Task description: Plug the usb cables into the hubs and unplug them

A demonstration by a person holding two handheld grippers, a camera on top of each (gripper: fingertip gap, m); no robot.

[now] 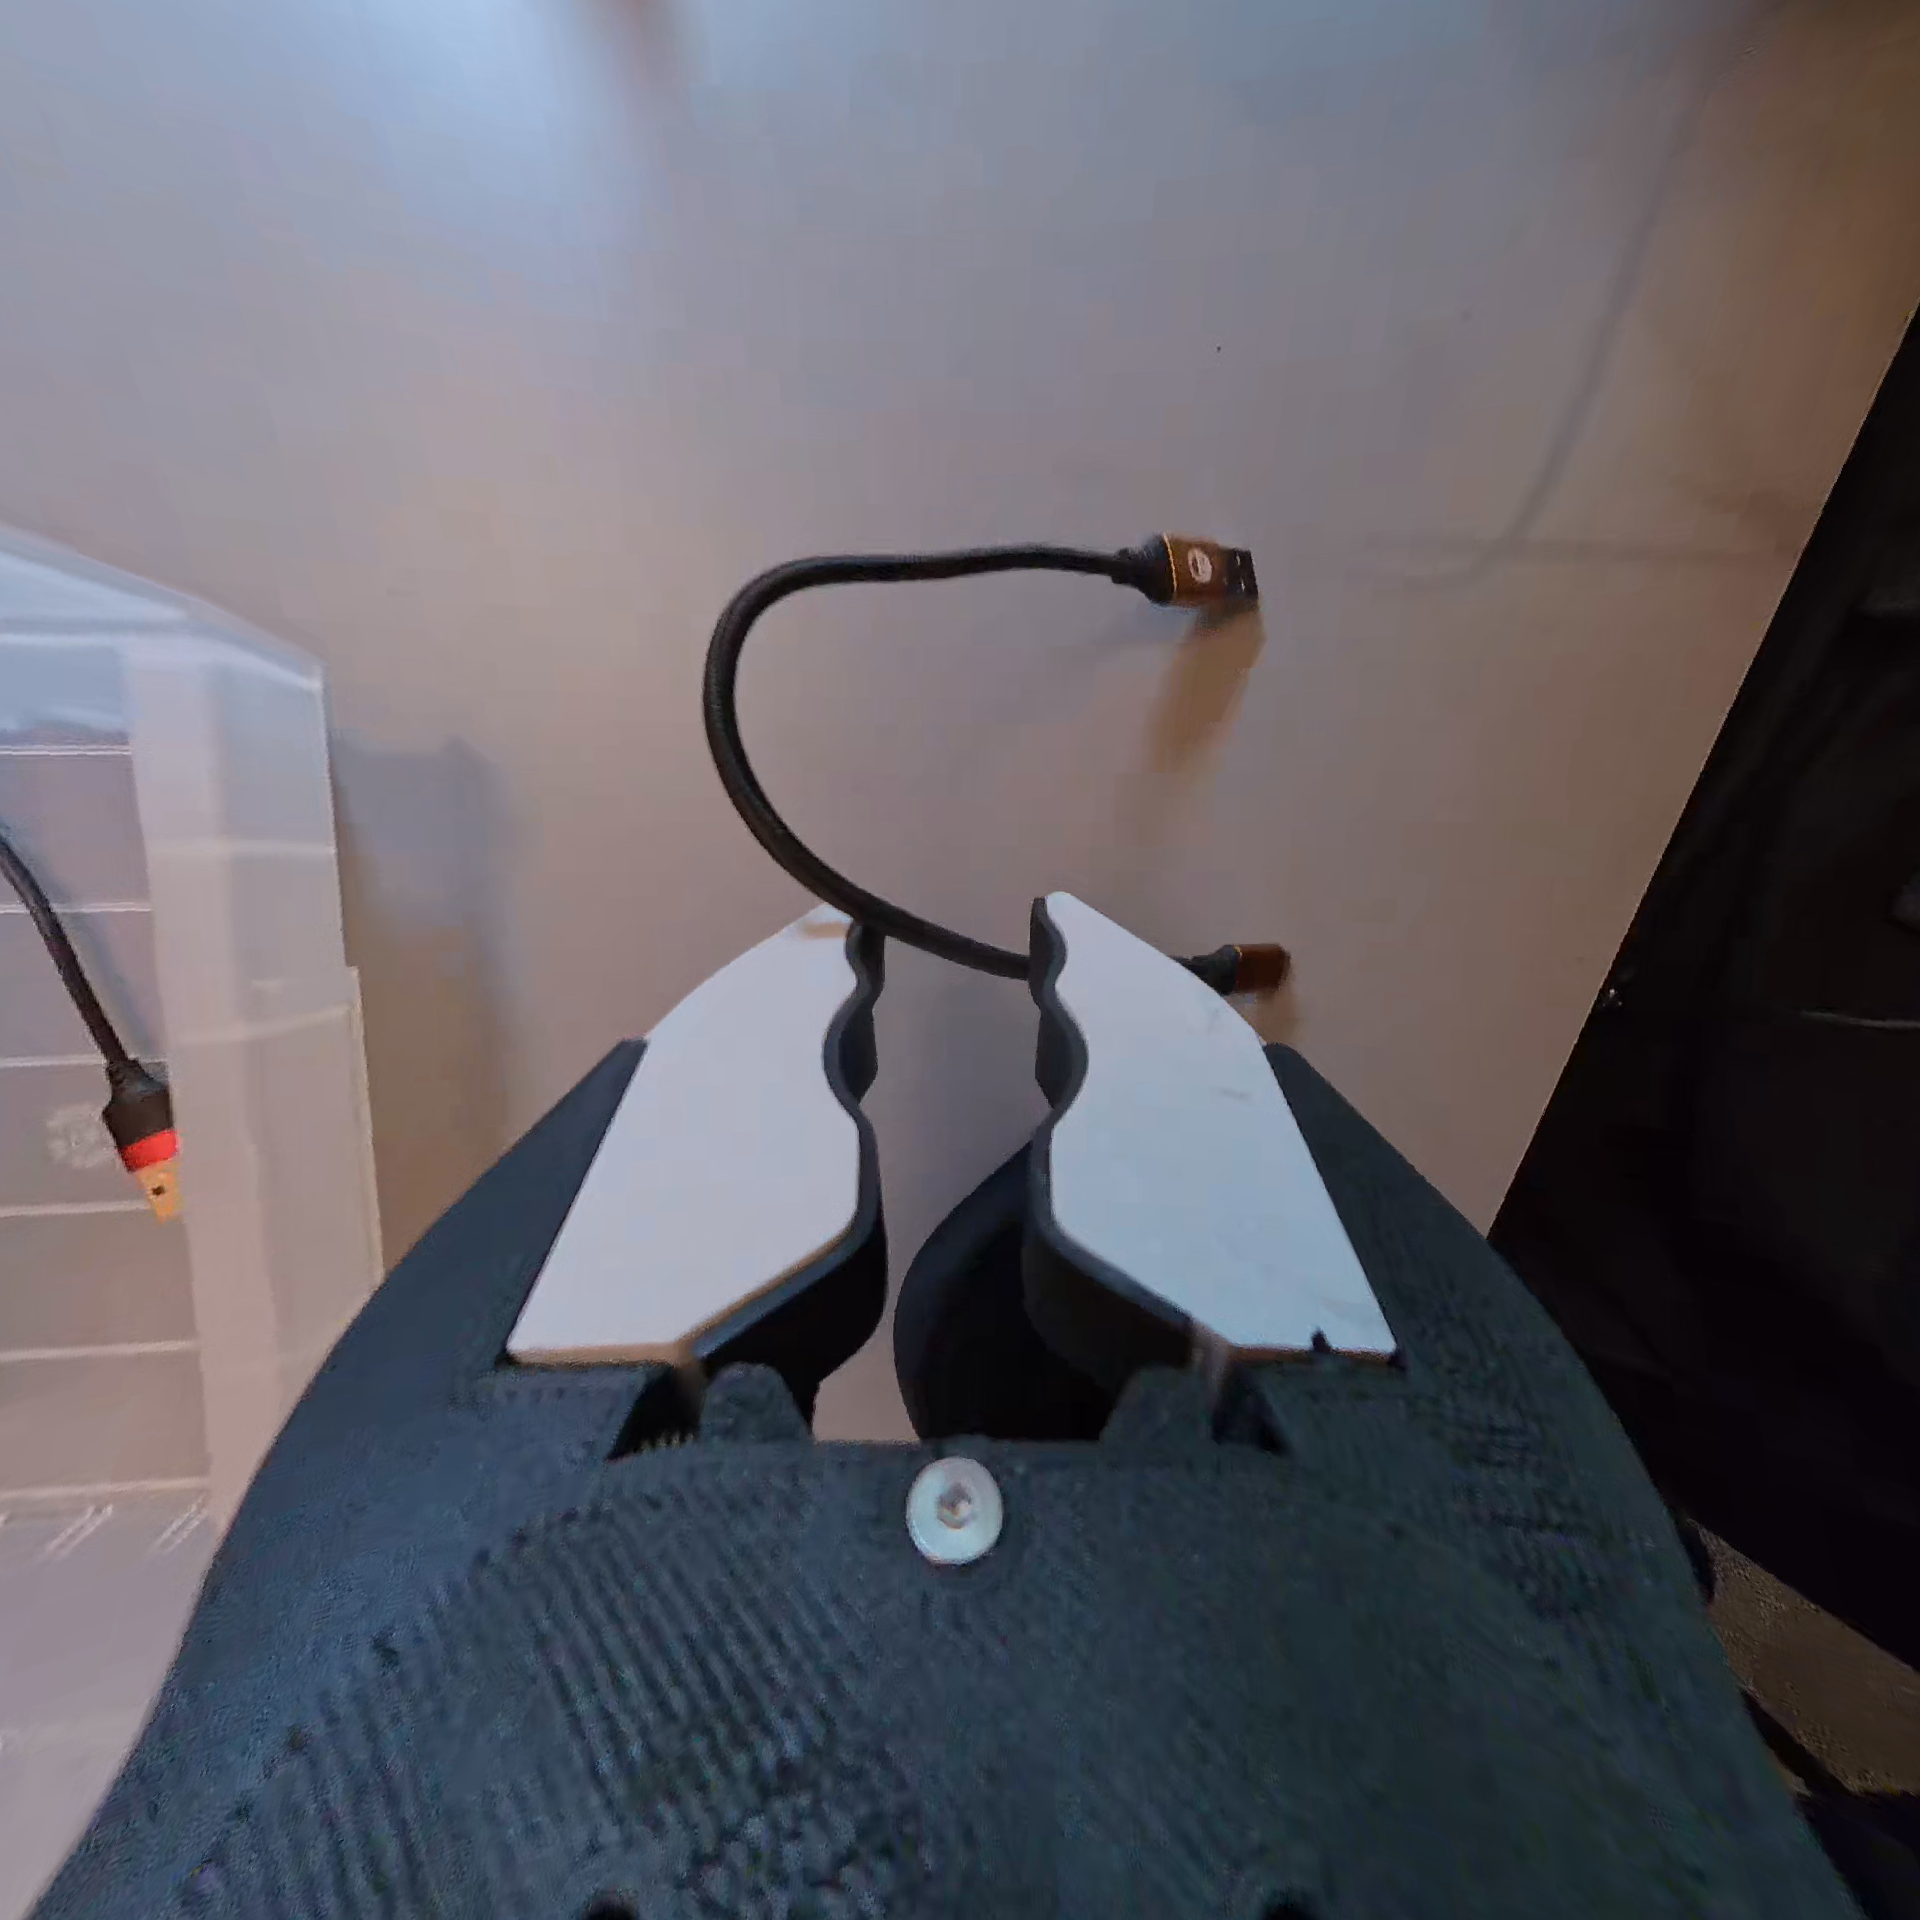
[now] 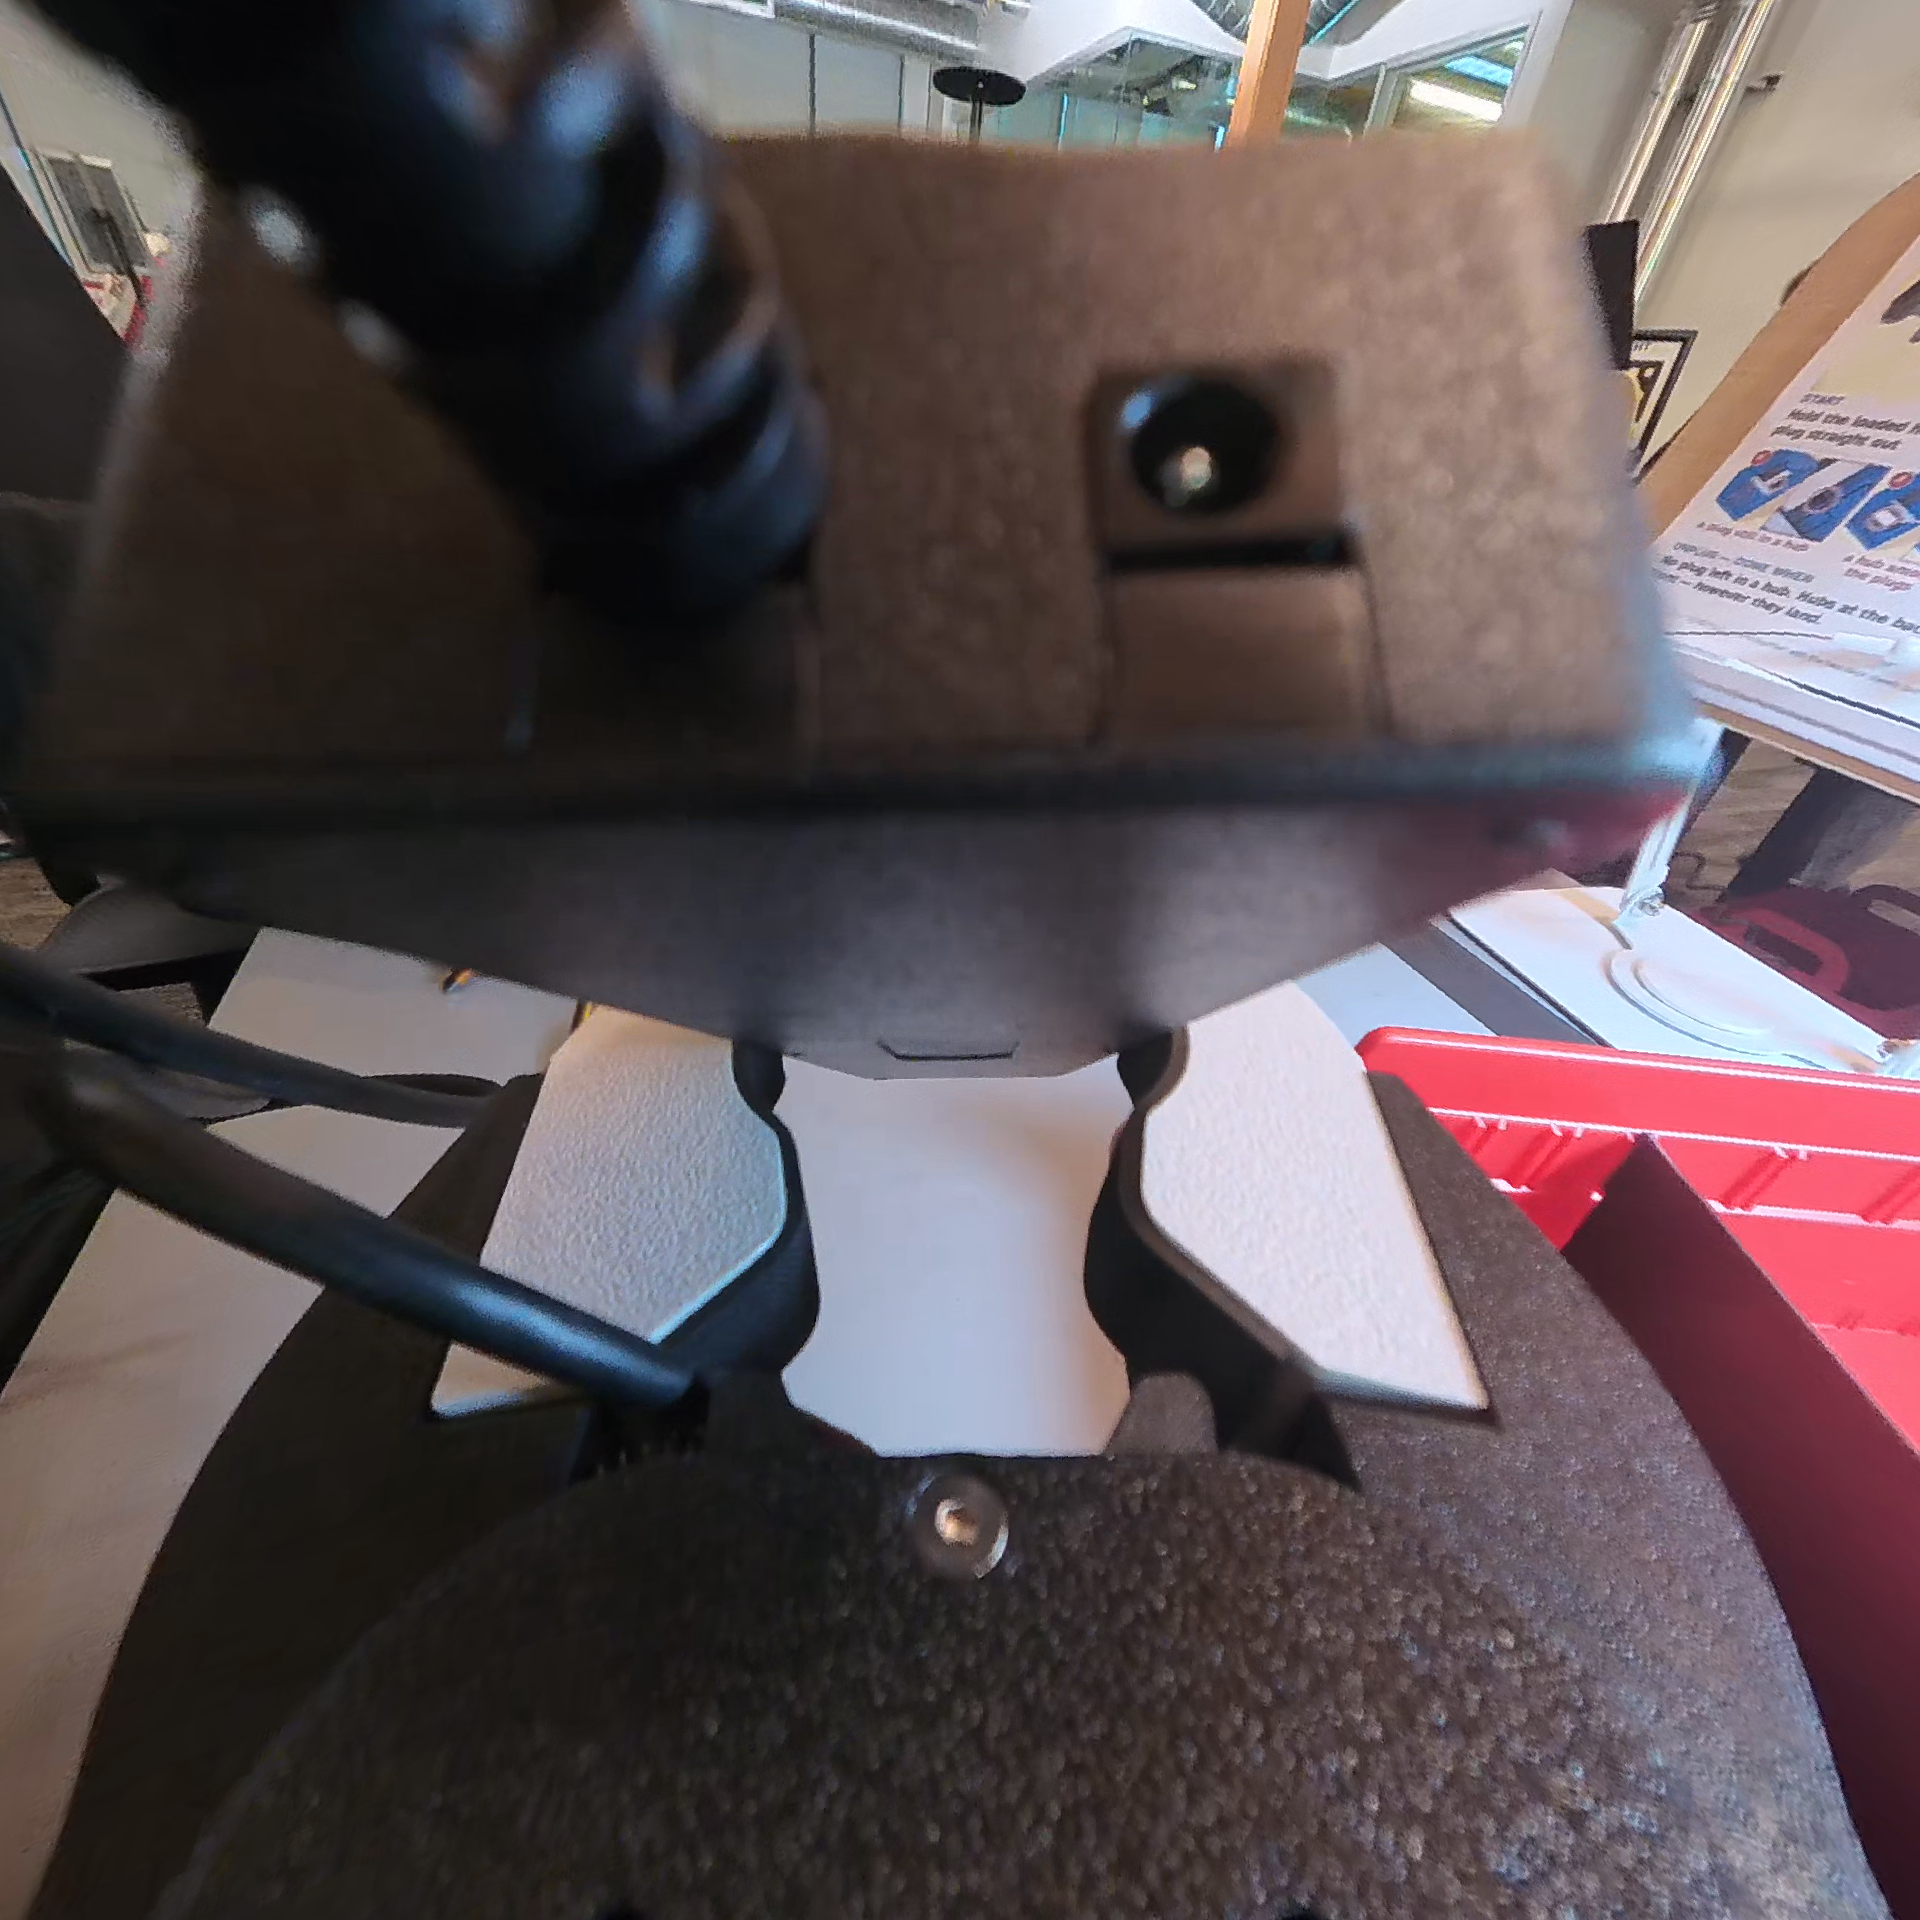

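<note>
The left gripper (image 1: 951,940) points down at a pale table (image 1: 1039,312), its jaws slightly apart and empty, tips over a short black braided cable (image 1: 727,665) whose gold-collared plugs lie free. The right gripper (image 2: 951,1060), held level, clamps a black hub (image 2: 935,644) by its lower edge, a red bin (image 2: 1714,1174) beside it.

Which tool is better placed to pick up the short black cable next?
Left. The left tool is open right over the short black cable, both plugs free. The right tool already grips the hub.
</note>
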